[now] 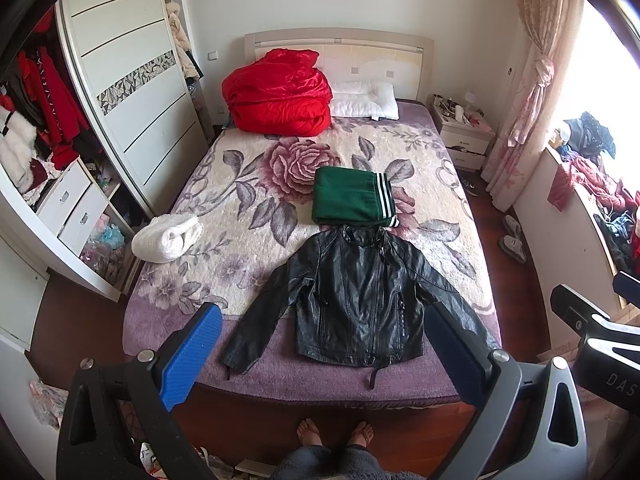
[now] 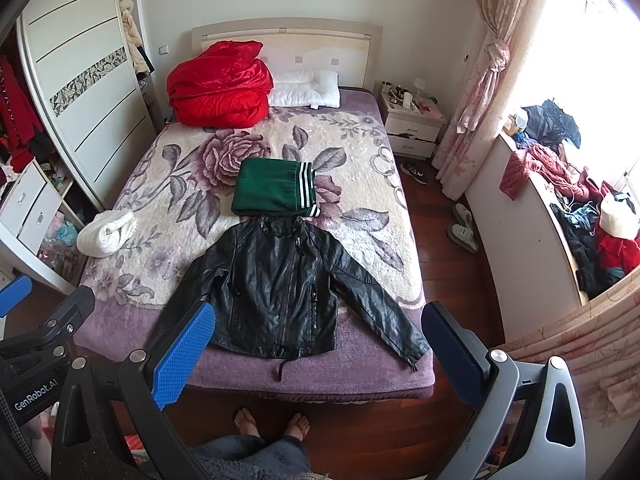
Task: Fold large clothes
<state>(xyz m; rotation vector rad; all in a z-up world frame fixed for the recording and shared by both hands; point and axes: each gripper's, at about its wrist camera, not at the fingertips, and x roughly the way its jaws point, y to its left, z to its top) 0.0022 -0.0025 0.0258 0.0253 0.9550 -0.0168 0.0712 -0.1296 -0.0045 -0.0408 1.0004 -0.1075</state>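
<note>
Lying flat and face up near the foot of the bed (image 1: 460,184): black leather jacket (image 1: 356,296), zipped, sleeves spread out to both sides, collar toward the headboard, hem close to the mattress edge. Touching the collar, just beyond it: folded green garment (image 1: 348,198) with white stripes along one side. Resting near the bed's left edge, well apart from the jacket: rolled white towel (image 1: 167,238). Piled at the head of the bed: red quilt (image 1: 280,94), with a white pillow (image 1: 366,100) just beside it. Covering the mattress: floral blanket (image 1: 240,184) with a large rose pattern. Hovering above the bed's foot, touching nothing: left gripper (image 1: 324,356), jaws spread wide, blue pads on both fingers (image 1: 192,356). Held likewise, beside it: right gripper (image 2: 316,354), jaws spread wide and empty, jacket framed between them. Standing on the wooden floor at the bed's foot: two bare feet (image 1: 336,432). Flanking the bed: white wardrobe (image 1: 120,80) on the left, nightstand (image 1: 464,132) and pink curtain (image 1: 532,80) on the right.
</note>
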